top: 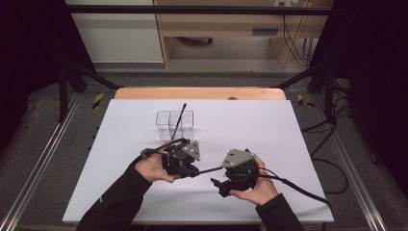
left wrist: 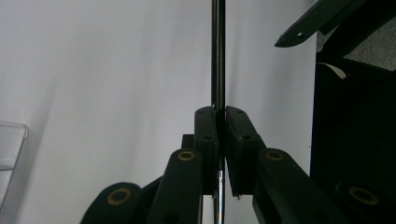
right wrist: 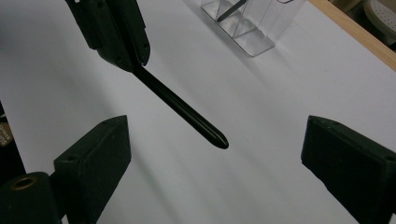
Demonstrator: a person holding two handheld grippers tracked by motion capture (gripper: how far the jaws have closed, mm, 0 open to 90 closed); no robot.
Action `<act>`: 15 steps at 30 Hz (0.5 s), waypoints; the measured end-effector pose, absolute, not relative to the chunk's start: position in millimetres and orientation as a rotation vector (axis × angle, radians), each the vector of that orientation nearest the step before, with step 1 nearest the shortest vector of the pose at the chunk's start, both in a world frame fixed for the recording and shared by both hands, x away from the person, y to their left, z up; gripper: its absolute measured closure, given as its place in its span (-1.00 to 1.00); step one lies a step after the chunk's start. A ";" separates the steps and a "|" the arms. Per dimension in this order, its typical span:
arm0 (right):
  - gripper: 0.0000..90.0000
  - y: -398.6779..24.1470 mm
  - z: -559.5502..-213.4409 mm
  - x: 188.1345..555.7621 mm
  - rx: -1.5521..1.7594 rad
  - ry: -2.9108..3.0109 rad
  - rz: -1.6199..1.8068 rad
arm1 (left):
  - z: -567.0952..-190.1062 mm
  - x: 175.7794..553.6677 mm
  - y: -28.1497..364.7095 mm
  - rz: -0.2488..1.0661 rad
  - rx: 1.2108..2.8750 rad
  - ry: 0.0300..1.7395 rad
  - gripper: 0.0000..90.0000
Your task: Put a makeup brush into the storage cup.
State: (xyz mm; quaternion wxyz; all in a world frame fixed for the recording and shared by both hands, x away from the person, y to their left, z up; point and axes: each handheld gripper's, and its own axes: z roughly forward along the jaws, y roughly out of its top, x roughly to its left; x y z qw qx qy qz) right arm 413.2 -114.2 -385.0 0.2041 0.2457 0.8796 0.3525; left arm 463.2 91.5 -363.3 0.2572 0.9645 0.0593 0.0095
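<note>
black slim pen [right wrist: 180, 106] sits pinched in your left gripper [left wrist: 220, 140], tip between your right gripper's [right wrist: 215, 163] spread jaws.

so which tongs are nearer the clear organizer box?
Left. The left tongs sit just in front of the clear organizer box, shut on a black pen. The right tongs are open, farther back toward the person and off to the right.

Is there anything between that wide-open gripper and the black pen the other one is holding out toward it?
Nothing visible. The left gripper is shut on the black pen, whose free tip hangs in the gap between the right gripper jaws, which stand wide apart, above the bare white table.
</note>
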 end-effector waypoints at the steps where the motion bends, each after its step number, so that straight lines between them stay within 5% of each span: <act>1: -0.77 -113.0 -385.3 412.8 0.676 2.458 0.980 | -363.4 463.1 90.9 0.019 2.619 0.153 0.85; 15: -0.61 -104.7 -386.1 410.2 0.561 2.498 0.930 | -363.8 466.6 88.2 -0.045 2.625 0.133 0.85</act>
